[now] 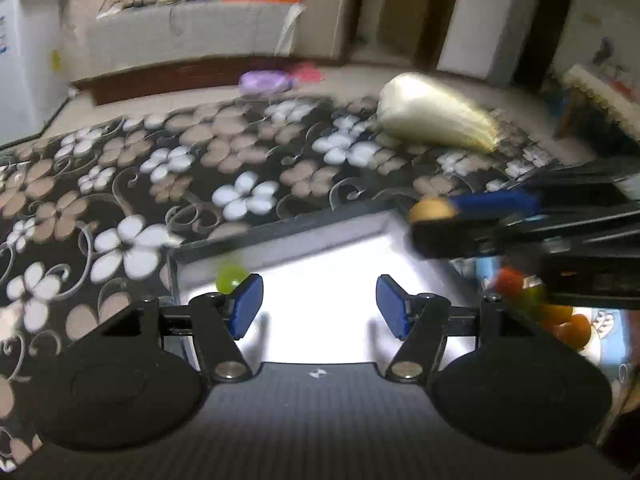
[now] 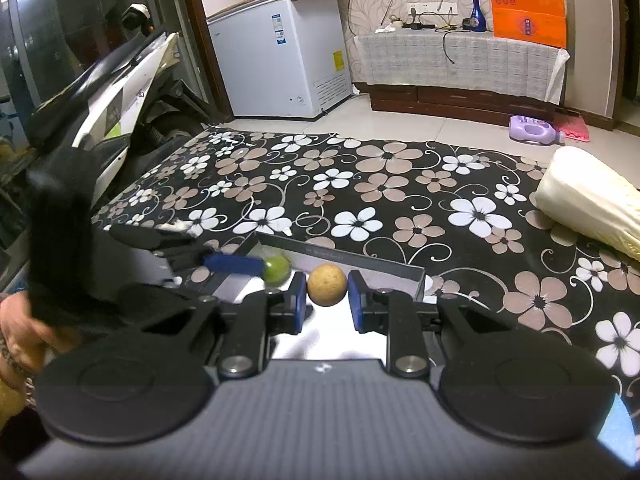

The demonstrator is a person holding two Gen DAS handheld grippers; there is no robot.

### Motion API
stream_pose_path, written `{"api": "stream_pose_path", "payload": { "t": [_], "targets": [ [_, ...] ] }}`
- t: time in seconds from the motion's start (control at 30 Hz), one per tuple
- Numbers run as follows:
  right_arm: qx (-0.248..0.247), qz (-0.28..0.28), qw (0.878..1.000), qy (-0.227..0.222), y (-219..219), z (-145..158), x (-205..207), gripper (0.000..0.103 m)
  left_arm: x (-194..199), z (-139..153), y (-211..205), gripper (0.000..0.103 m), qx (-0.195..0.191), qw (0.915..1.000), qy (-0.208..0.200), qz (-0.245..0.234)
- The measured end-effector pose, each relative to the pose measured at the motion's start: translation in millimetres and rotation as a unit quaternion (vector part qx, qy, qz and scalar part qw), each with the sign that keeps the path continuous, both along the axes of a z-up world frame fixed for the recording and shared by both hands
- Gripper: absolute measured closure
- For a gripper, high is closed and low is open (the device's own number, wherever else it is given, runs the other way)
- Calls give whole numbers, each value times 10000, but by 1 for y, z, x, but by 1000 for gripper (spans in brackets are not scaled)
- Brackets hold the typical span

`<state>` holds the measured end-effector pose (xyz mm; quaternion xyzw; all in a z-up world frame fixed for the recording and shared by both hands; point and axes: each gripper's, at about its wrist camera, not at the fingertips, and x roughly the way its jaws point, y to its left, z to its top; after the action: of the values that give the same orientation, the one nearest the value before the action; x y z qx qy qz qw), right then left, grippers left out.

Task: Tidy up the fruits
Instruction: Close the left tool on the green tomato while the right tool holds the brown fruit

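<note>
My right gripper (image 2: 327,300) is shut on a round tan fruit (image 2: 326,285), held just above a white tray with a dark rim (image 2: 360,258). A green fruit (image 2: 277,270) lies in the tray's far left corner, and one blue pad (image 2: 234,263) of the left gripper sits beside it. In the left wrist view my left gripper (image 1: 319,306) stands open over the tray's white floor (image 1: 320,256) with nothing between its pads. The green fruit (image 1: 230,278) lies just beyond its left finger. The right gripper (image 1: 438,219) comes in from the right with the tan fruit (image 1: 430,208).
A pale napa cabbage (image 2: 592,208) lies on the black floral cloth (image 2: 360,184) to the right. Orange and red fruits (image 1: 568,322) sit on a blue patterned surface right of the tray. A hand (image 2: 20,340) holds the left gripper. A scooter, a freezer and a purple bottle stand beyond.
</note>
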<state>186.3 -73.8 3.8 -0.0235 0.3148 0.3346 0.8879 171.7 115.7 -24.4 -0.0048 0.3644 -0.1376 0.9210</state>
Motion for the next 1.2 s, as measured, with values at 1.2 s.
{"api": "stream_pose_path", "payload": {
  "t": [1.2],
  "targets": [
    [-15, 10, 10000, -50, -18, 3, -11, 78, 12, -8, -24, 69, 821, 9860, 363, 1406]
  ]
}}
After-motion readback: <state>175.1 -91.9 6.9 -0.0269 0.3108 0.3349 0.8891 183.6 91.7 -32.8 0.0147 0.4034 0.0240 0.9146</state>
